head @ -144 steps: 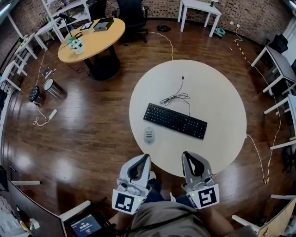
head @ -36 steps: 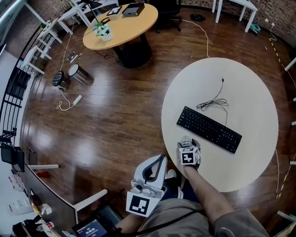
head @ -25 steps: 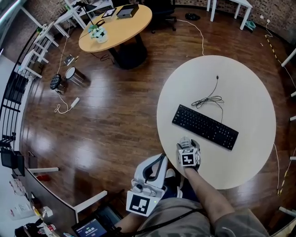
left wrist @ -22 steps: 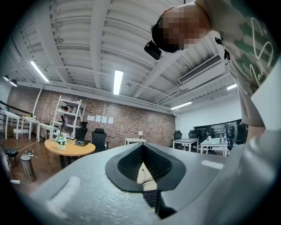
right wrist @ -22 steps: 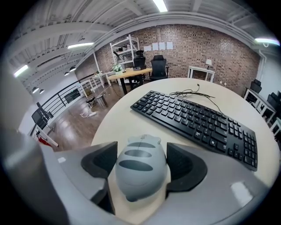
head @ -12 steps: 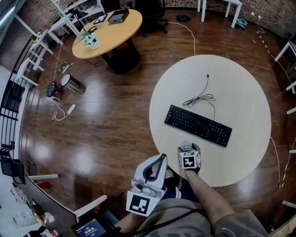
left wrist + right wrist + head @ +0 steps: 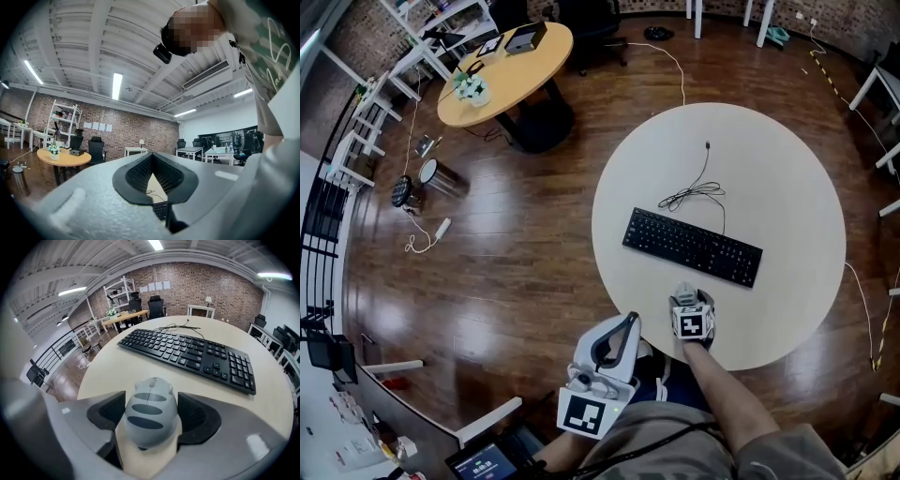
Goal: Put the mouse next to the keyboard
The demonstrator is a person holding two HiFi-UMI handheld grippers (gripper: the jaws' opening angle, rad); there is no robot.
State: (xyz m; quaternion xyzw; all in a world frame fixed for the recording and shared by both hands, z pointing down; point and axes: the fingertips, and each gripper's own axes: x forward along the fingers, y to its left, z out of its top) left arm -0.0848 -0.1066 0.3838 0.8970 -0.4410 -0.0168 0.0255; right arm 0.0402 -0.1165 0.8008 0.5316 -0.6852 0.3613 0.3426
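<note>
A grey striped mouse [image 7: 149,414] sits between the jaws of my right gripper [image 7: 152,401], and both pads press its sides. In the head view the right gripper [image 7: 687,305] holds the mouse [image 7: 683,290] on the round white table [image 7: 787,187], just in front of the black keyboard [image 7: 692,246], below its right half. The keyboard [image 7: 187,352] lies close ahead in the right gripper view. My left gripper [image 7: 628,322] is shut on nothing and hangs off the table's near edge by my body. Through the left gripper [image 7: 152,159], a sliver of the keyboard [image 7: 159,209] shows.
The keyboard's cable [image 7: 694,192] lies coiled on the table behind it. A round yellow table [image 7: 502,70] with small items stands at the far left across the wooden floor. White shelves and desks line the room's edges. The white table's near edge is just behind the mouse.
The right gripper has carried the mouse rightward along the table's front, from the keyboard's left end to below its right half. The left gripper has stayed in place.
</note>
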